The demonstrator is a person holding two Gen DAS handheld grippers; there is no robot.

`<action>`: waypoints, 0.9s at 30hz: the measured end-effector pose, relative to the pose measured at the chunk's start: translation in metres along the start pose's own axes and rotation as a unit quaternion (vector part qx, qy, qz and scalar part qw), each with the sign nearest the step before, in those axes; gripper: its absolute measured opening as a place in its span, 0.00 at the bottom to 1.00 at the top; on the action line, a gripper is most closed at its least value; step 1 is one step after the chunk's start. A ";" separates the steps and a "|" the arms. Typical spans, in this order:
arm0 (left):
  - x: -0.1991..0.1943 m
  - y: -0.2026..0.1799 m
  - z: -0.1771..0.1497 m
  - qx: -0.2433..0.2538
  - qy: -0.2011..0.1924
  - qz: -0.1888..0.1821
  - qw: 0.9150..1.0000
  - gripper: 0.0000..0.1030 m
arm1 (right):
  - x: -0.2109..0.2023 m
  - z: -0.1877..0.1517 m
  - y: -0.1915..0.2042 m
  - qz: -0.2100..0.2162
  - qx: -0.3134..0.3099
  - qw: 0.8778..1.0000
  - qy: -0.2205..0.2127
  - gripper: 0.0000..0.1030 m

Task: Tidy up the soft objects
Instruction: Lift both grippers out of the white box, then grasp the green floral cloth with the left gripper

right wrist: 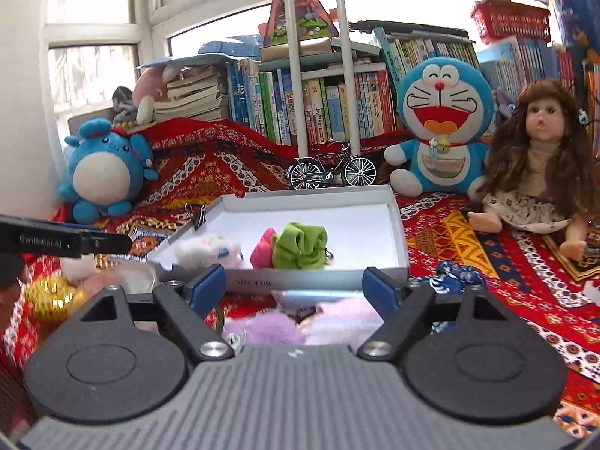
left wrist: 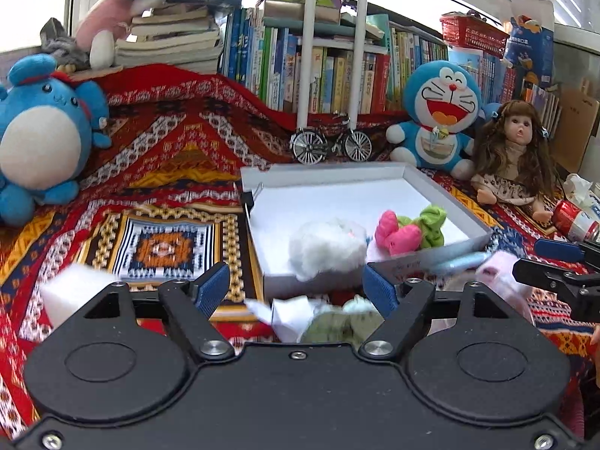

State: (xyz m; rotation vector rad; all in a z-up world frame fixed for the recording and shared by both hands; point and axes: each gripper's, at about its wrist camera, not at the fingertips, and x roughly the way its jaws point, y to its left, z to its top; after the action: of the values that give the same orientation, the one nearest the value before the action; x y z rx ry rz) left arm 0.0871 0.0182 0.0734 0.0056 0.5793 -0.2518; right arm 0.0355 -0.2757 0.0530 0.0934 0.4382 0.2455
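A shallow white box (left wrist: pixel 431 183) (right wrist: pixel 397 225) lies on the patterned red cloth. In it sit a white fluffy toy (left wrist: pixel 330 247) (right wrist: pixel 210 249), a pink soft piece (left wrist: pixel 397 234) (right wrist: pixel 262 253) and a green soft piece (left wrist: pixel 431 225) (right wrist: pixel 298 245). My left gripper (left wrist: pixel 296 285) is open just before the box's near wall, above a pale green soft toy (left wrist: pixel 345 322) and white paper (left wrist: pixel 288 315). My right gripper (right wrist: pixel 294 287) is open above a lilac fluffy piece (right wrist: pixel 270 328) and a pink one (right wrist: pixel 345 318). The right gripper also shows at the right edge of the left wrist view (left wrist: pixel 558 262).
A blue round plush (left wrist: pixel 41 138) (right wrist: pixel 105 168) sits left; a Doraemon plush (left wrist: pixel 438 116) (right wrist: pixel 442 127) and a doll (left wrist: pixel 517 157) (right wrist: pixel 540 165) sit right. A toy bicycle (left wrist: pixel 330 144) (right wrist: pixel 332 172) and books stand behind the box. A white foam block (left wrist: pixel 75 292), a gold ball (right wrist: pixel 50 296) and a blue fabric piece (right wrist: pixel 453 279) lie on the cloth.
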 end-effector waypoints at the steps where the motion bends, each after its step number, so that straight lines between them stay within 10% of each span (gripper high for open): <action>1: 0.000 0.000 -0.004 0.000 0.005 -0.003 1.000 0.75 | -0.002 -0.003 0.001 0.001 -0.005 1.000 0.000 0.85; 27: 0.031 0.017 -0.043 -0.127 0.110 -0.077 0.983 0.47 | -0.010 -0.054 0.042 0.029 -0.116 0.993 0.018 0.73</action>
State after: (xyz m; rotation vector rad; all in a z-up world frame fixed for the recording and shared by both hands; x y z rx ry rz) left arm 0.0930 0.0303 0.0189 -0.2620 0.8306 -0.3287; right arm -0.0056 -0.2357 0.0146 -0.1259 0.4397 0.3540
